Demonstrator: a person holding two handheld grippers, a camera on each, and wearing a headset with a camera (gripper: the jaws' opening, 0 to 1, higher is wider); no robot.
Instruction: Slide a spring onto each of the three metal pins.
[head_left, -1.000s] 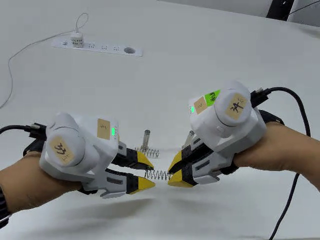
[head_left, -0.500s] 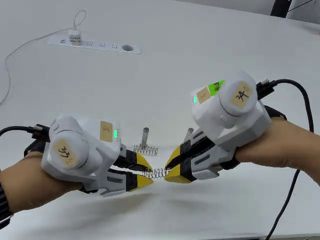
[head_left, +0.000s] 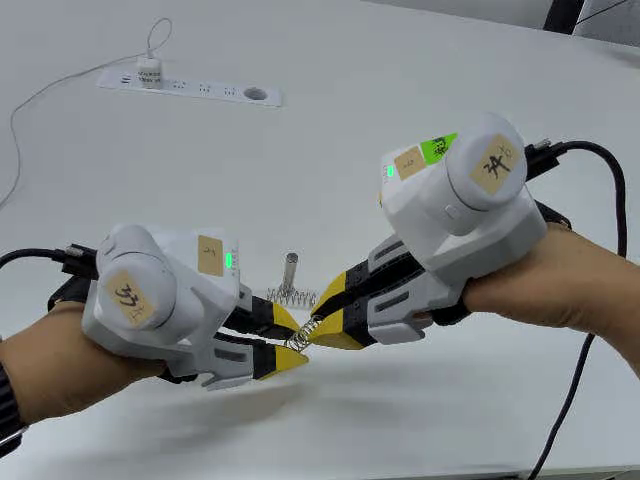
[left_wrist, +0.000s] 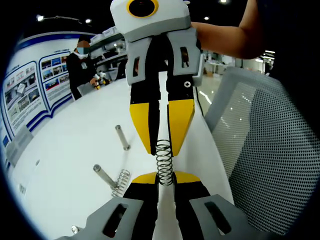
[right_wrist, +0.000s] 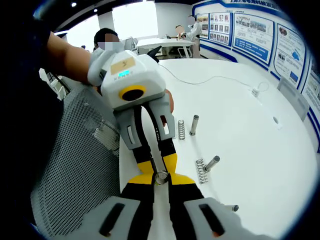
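A small metal spring (head_left: 303, 335) is held in the air between both grippers, tilted. My left gripper (head_left: 291, 343) is shut on its lower end and my right gripper (head_left: 320, 322) is shut on its upper end. In the left gripper view the spring (left_wrist: 164, 163) rises from my own jaws into the right gripper's yellow tips (left_wrist: 162, 142). The right gripper view shows the spring (right_wrist: 161, 177) end-on at my tips. Behind the grippers, one metal pin (head_left: 290, 270) stands on the table, a second spring (head_left: 291, 296) lying at its foot. Two pins (right_wrist: 194, 124) (right_wrist: 211, 163) each have a spring beside them.
A white power strip (head_left: 190, 90) with a plugged-in charger and cable lies at the far left of the white table (head_left: 400, 120). A grey mesh chair (left_wrist: 270, 150) stands by the table edge. A black cable (head_left: 600, 250) trails from my right gripper.
The right gripper has moved left and tipped upward, closing in on the left gripper. The spring, stretched level between them before, is now shorter and tilted.
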